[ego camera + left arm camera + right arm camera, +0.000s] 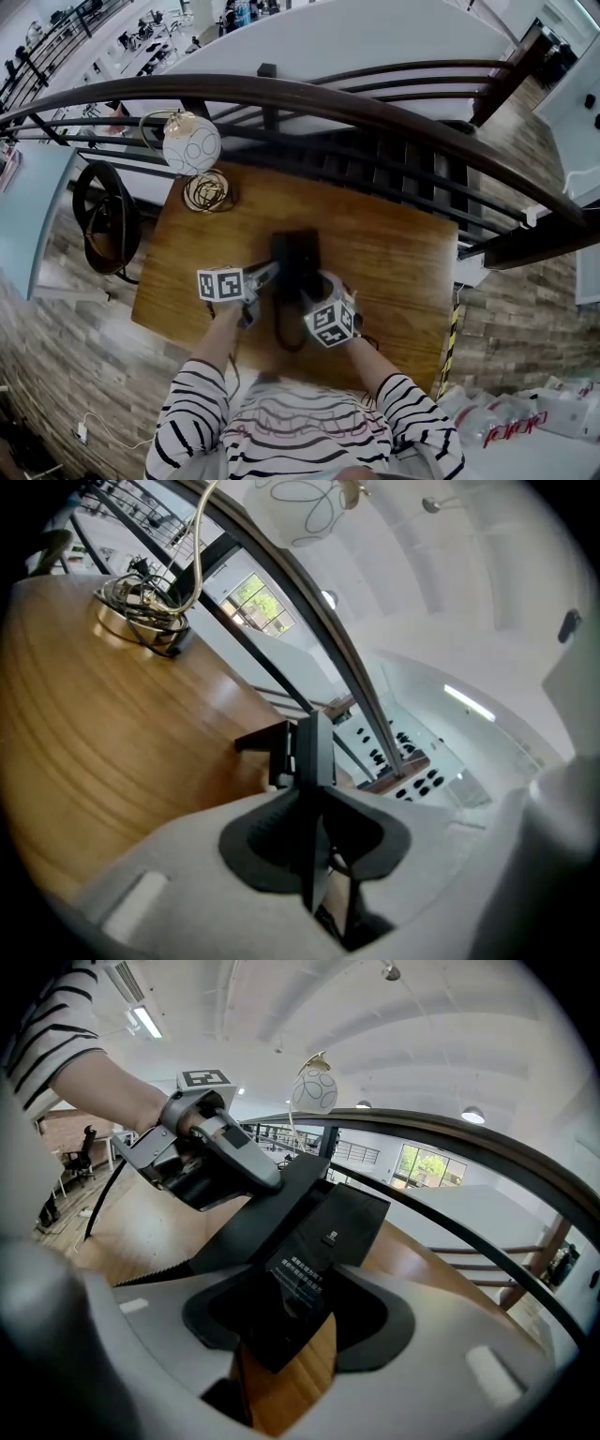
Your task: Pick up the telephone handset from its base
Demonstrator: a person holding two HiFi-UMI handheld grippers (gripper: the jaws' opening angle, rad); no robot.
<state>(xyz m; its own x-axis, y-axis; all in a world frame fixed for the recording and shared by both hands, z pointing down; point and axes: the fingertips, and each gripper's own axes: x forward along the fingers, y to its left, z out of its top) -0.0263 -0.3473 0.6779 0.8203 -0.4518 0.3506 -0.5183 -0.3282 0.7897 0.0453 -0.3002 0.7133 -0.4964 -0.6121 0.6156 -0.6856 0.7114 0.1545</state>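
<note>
left claw [317, 803] is clamped on the thin black telephone handset [314, 752], seen edge-on between the pads, at the left side of the telephone base [328, 1232] in mid-bench. right claw [295, 1321] has its jaws apart around the base's near corner, and bare wood shows beside one pad, so that's no firm pinch.

here's the worry: the bite on the handset is narrow and on a slick edge. a quick lift could let it twist or slide out. and with the base only loosely bracketed, the coiled cord [284, 330] looping toward the person could go taut and drag the base along, or tip it. the two claws also sit close together, so a knock between them looks possible.

the bench [394, 253] is smooth varnished wood, not much friction to keep the base put. a white globe lamp [192, 142] and its wire-coil foot [208, 192] stand at the far left corner, well apart. just beyond runs a dark curved railing [309, 96], with a bright white hall below.
</note>
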